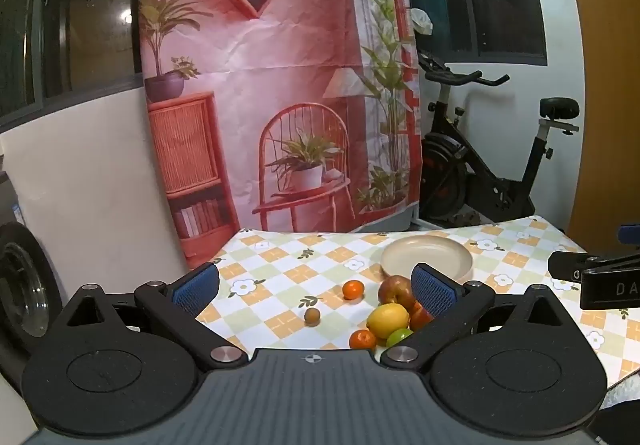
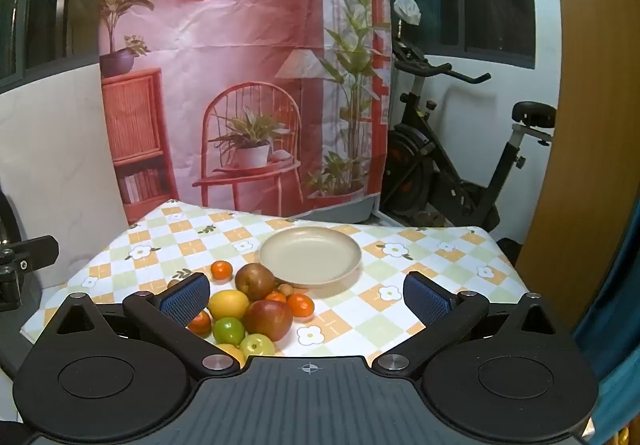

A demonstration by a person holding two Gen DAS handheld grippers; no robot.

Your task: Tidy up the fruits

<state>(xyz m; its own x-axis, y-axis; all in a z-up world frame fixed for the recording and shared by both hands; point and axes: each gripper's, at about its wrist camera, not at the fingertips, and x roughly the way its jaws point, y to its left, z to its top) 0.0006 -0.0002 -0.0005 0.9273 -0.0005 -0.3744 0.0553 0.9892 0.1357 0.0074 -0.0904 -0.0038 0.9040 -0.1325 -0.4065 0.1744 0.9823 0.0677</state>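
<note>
Lemon [image 2: 228,304] lies long axis sideways beside plate [image 2: 310,255].

Hanging at twelve o'clock: printed backdrop [image 2: 240,65] of shelves, chair and potted plants. Parked at two o'clock: black exercise bike [image 2: 452,165]. Spread beneath: checked floral tablecloth [image 2: 420,265]. Glimpsed at nine o'clock: washing machine door [image 1: 24,285].
</note>
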